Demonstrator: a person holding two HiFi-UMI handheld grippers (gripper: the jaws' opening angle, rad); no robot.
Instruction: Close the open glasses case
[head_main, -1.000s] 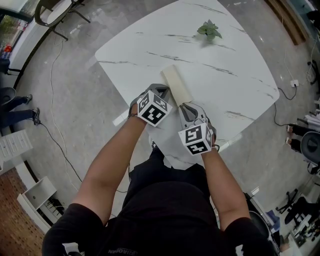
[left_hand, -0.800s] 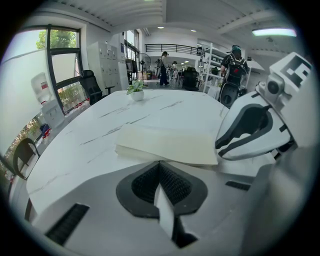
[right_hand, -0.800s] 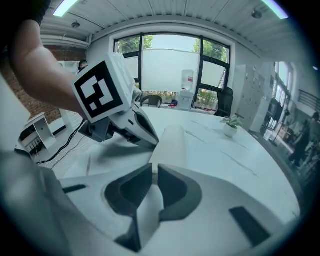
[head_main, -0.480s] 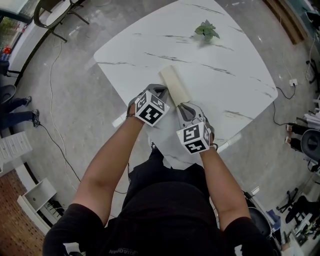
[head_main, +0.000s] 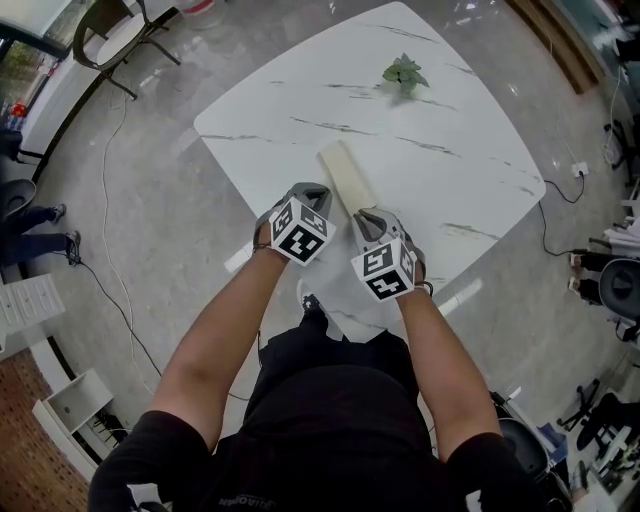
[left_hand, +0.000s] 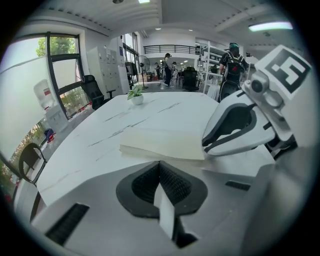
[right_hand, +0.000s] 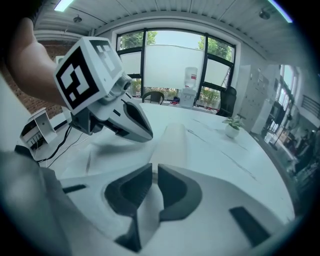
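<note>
The cream glasses case (head_main: 347, 175) lies flat on the white marble table (head_main: 450, 130) with its lid down; a thin seam runs along its side in the left gripper view (left_hand: 165, 145). My left gripper (head_main: 313, 192) sits just left of the case's near end, jaws shut and holding nothing. To the right of that same end is my right gripper (head_main: 368, 216), its jaws together and also holding nothing. In the right gripper view the case (right_hand: 172, 142) stretches away ahead of the jaws, with the left gripper (right_hand: 125, 120) beside it. Neither gripper visibly touches the case.
A small potted plant (head_main: 403, 72) stands at the table's far side, also seen in the gripper views (left_hand: 135, 95) (right_hand: 232, 127). The table's near edge (head_main: 300, 270) runs just under the grippers. Chairs, cables and shelving stand on the floor around.
The head camera has shifted a little. Both grippers stay at the case's near end, the right one slightly closer to it. The case has not moved.
</note>
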